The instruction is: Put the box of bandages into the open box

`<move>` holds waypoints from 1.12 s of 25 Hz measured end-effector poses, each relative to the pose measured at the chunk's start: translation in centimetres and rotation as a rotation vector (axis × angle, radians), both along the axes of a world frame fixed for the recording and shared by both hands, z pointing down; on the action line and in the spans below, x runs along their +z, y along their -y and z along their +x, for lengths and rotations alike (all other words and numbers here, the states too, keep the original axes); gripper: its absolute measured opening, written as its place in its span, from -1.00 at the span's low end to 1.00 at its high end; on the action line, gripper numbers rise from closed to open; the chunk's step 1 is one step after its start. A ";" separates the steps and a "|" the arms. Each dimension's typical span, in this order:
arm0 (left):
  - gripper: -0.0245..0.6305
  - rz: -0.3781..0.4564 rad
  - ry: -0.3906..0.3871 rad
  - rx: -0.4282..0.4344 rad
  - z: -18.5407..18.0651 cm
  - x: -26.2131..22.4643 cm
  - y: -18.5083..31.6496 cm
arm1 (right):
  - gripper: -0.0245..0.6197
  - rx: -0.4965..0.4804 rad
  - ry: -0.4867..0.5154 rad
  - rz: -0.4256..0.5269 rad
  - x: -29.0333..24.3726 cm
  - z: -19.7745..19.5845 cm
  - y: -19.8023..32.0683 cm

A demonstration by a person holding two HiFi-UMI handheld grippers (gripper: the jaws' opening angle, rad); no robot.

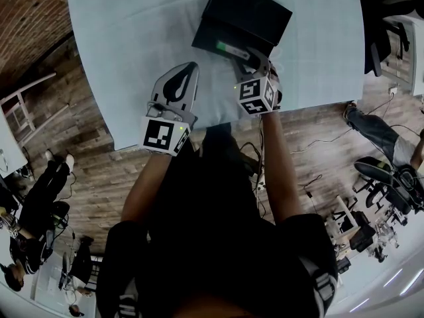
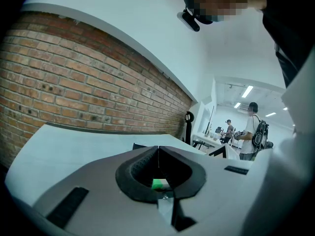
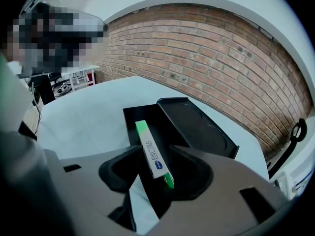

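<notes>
A black open box (image 1: 211, 34) lies on the pale table's far side, its lid (image 1: 250, 8) folded back behind it. In the right gripper view the tray (image 3: 133, 118) and lid (image 3: 199, 129) show ahead. The box of bandages (image 1: 232, 49), white with green ends, hangs tilted over the tray's near edge. My right gripper (image 1: 253, 59) is shut on its near end (image 3: 153, 154). My left gripper (image 1: 188, 70) is shut on nothing, low over the table to the left of the black box; its jaws meet in its own view (image 2: 158, 150).
The table (image 1: 126, 58) ends just in front of the grippers. Beyond it is wooden floor with cables, a white chair (image 1: 23, 105) at the left and a seated person's legs (image 1: 374, 130) at the right. A brick wall (image 3: 221, 58) runs behind the table.
</notes>
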State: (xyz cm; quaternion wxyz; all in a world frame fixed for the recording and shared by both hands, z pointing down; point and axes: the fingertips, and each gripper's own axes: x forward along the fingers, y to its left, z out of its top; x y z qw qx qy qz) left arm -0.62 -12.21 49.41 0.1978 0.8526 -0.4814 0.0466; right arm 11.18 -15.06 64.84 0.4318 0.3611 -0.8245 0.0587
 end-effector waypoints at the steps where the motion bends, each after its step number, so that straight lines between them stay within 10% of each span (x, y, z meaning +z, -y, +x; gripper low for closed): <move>1: -0.83 0.001 0.000 0.000 0.0 0.0 0.0 | -0.35 0.000 0.001 0.003 -0.1 0.0 0.0; 28: -0.83 0.087 -0.003 0.023 0.0 -4.6 -0.8 | -0.77 0.220 0.310 0.079 -9.2 -0.4 -1.0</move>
